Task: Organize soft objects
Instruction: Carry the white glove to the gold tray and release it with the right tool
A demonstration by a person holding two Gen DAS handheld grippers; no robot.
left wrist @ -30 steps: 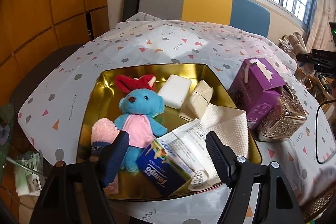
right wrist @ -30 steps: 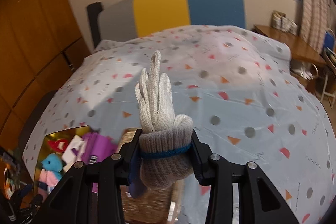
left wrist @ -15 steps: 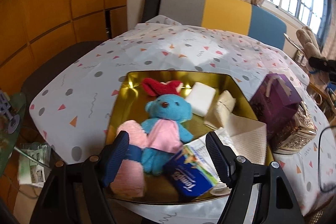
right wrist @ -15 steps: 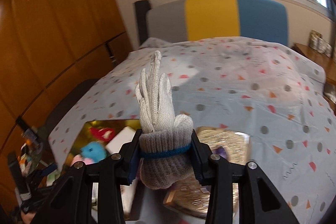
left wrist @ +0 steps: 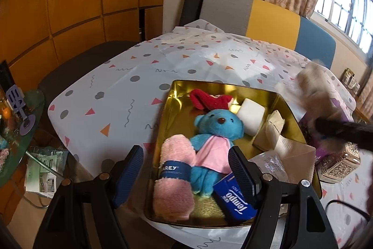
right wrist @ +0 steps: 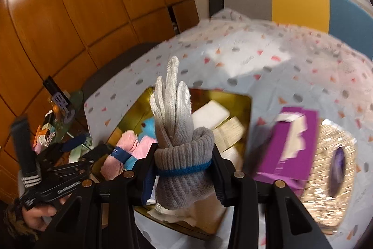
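My right gripper (right wrist: 184, 173) is shut on a rolled grey and white knit glove (right wrist: 179, 132) with a blue band, held above the gold tray (right wrist: 247, 109). In the left wrist view the glove (left wrist: 314, 85) shows blurred over the tray's right side. The gold tray (left wrist: 172, 109) holds a blue teddy in pink (left wrist: 216, 130), a rolled pink towel (left wrist: 174, 176), a red plush piece (left wrist: 209, 100), a white sponge (left wrist: 251, 113), paper napkins (left wrist: 291, 153) and a blue Tempo tissue pack (left wrist: 235, 200). My left gripper (left wrist: 185, 176) is open and empty at the tray's near edge.
A purple box (right wrist: 291, 139) and a gold glittery container (right wrist: 333, 169) stand right of the tray. A patterned cloth (left wrist: 139, 76) covers the table. A grey, yellow and blue chair (left wrist: 268, 15) is behind. A cluttered glass side table (left wrist: 18, 123) stands at left.
My right gripper has swung left with the glove, from over the bare cloth to above the tray. My left gripper has drifted left, so the tray sits further right in its view.
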